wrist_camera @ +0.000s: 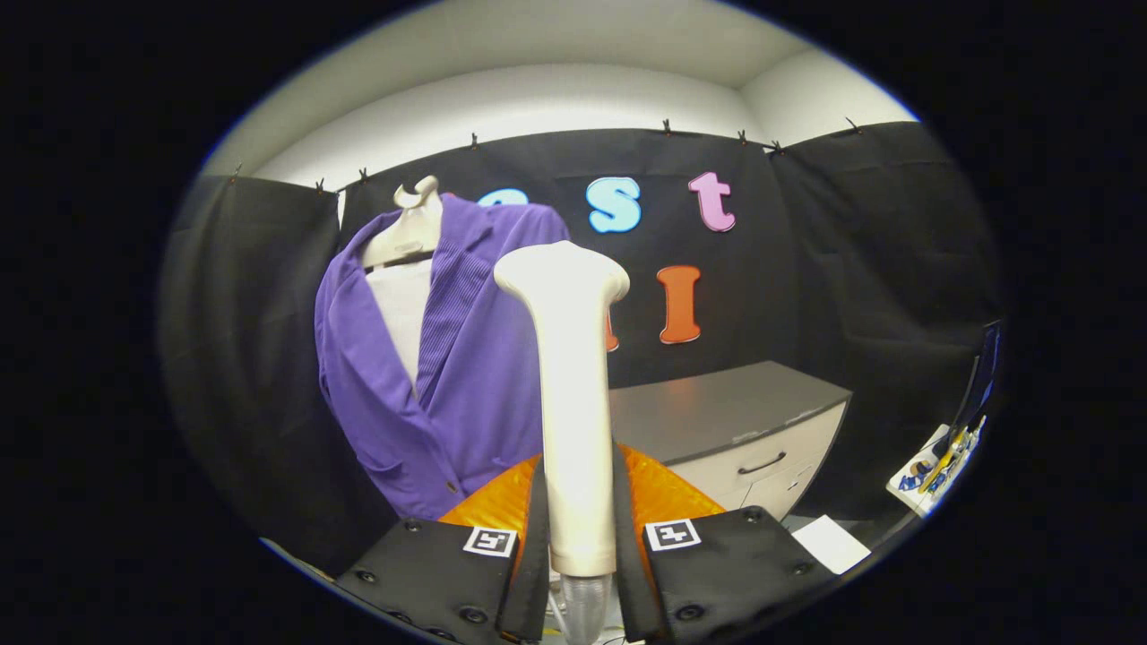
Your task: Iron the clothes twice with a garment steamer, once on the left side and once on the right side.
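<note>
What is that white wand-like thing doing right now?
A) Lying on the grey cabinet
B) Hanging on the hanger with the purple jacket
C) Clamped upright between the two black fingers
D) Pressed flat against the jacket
C: the garment steamer stands upright with both fingers of the gripper pressing on its handle, its head apart from the purple jacket hanging beyond it.

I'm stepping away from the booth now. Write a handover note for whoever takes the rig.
Hand-held gripper: shut on the garment steamer, both fingers pressing its handle, head upright.
Purple jacket: hangs on a hanger against the booth wall, beyond the fingers and off to one side. The steamer head is not on the cloth.
Done: steamer picked up.
Left: as far as can be told, both passes, left side and right side.
</note>
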`<action>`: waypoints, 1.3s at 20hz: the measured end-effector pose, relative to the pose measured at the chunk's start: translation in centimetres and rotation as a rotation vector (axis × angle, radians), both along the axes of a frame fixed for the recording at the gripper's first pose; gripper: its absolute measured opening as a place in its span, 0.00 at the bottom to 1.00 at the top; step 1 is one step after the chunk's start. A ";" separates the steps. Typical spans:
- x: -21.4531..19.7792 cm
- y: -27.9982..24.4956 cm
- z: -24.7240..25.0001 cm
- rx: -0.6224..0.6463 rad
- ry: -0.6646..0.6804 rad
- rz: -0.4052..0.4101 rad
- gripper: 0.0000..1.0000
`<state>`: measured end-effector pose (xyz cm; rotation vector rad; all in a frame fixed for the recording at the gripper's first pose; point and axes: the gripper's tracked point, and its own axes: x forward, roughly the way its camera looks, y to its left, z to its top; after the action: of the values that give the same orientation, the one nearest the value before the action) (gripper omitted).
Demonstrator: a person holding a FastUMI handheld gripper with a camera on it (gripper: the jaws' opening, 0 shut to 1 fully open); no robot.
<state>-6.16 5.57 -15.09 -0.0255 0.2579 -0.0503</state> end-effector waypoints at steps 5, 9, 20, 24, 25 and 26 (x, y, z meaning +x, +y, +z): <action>1.2 -4.6 6.9 -0.029 -0.091 -0.017 0.39; 1.0 -6.6 11.0 -0.036 -0.151 -0.031 0.39; 0.3 -6.0 15.0 -0.038 -0.214 -0.008 0.39; 0.8 -5.4 14.9 -0.040 -0.214 -0.006 0.39; 0.7 -5.3 14.9 -0.037 -0.216 -0.005 0.39; 0.7 -5.2 14.9 -0.036 -0.218 -0.005 0.39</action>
<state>-5.45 0.35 -0.19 -0.0546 0.0393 -0.0622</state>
